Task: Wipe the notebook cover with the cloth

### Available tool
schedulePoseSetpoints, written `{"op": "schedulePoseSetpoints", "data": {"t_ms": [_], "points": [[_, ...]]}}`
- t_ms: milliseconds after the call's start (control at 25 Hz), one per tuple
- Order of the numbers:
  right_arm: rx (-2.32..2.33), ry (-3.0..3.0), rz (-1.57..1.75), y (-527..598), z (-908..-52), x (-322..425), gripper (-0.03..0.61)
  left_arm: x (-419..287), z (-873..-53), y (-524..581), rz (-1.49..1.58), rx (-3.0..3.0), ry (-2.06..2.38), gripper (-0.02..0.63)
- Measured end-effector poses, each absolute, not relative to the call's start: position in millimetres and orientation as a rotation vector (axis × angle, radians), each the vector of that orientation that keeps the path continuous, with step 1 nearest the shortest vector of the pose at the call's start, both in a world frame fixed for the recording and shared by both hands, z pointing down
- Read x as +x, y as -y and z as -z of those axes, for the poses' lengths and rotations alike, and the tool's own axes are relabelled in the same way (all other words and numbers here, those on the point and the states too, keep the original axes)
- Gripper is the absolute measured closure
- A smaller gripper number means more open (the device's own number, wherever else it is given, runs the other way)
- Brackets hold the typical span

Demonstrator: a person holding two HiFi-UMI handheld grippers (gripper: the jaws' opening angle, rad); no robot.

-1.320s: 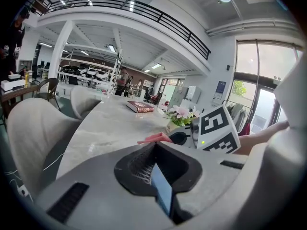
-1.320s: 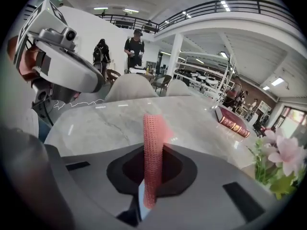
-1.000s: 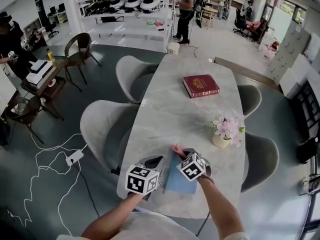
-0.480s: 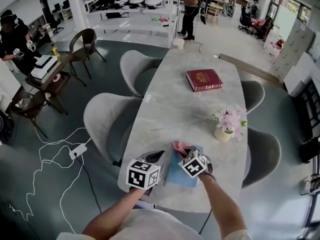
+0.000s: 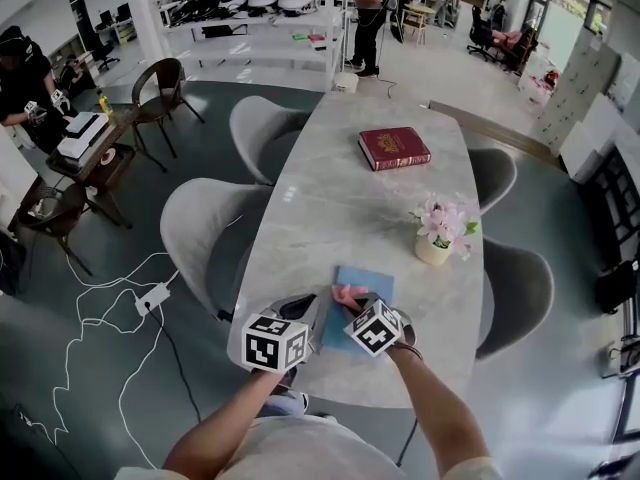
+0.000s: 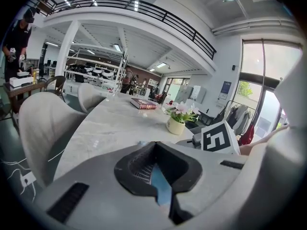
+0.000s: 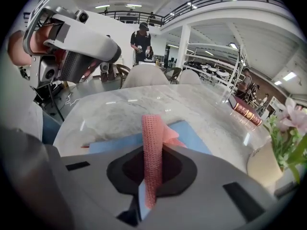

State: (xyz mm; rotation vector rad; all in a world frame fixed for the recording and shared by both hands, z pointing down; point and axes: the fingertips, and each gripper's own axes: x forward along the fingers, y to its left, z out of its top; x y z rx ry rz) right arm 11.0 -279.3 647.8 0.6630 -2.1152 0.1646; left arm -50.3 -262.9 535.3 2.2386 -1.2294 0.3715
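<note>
A long marble table point(image 5: 330, 208) seen from above, with a small pot of pink flowers point(image 5: 436, 236) near its right edge. A light blue notebook point(image 5: 368, 286) lies flat on the table, on the near side of the flower pot, close to the table's near end.

The left gripper point(image 6: 156, 166) sits at the notebook's edge farthest from the flower pot. Its jaws are clamped together, with a thin strip of the notebook's blue edge pinched between them.

The right gripper point(image 7: 152, 176) is over the notebook, on the side nearer the flower pot. Its jaws are closed tight on a pink mesh cloth point(image 7: 152, 143). The cloth stands up out of the jaws as a narrow band, and its free end bunches on the blue cover. In the head view the cloth shows as a small pink lump on the cover, just in front of the right gripper.

A dark red hardcover book point(image 5: 393, 148) lies flat on the table well beyond the flower pot, towards the far end. Grey shell chairs point(image 5: 205, 233) stand along the table's long side opposite the flower pot.
</note>
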Motion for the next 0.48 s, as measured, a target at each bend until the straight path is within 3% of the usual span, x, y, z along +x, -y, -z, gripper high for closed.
{"op": "schedulePoseSetpoints", "data": {"t_ms": [480], "points": [[0.612,2.149,-0.166,227.7,-646.0,4.4,0.563,-44.9,-537.6,227.9,-0.385,2.222,1.258,0.606]]}}
